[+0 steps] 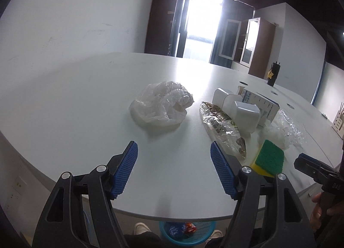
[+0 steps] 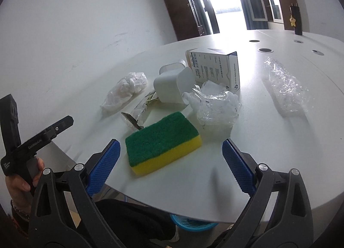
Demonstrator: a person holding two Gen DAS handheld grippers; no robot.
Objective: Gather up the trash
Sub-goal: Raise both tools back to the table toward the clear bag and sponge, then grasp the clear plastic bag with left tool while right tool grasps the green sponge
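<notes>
While idle: left gripper [image 1: 174, 169] and right gripper [image 2: 169, 165] gape wide, empty.
Bin: blue basket [image 1: 187, 233] under table [image 1: 86, 97] near edge, catching swept-off trash.
Nearest: sponge [image 2: 161, 138].

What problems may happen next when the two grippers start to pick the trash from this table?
1. The crumpled white bag and the clear film are thin and floppy, so open pads may slip off or pinch only a corner.
2. The snack wrapper lies partly under the white cups; pulling it may knock them over.
3. The sponge may be taken as trash by mistake.
</notes>
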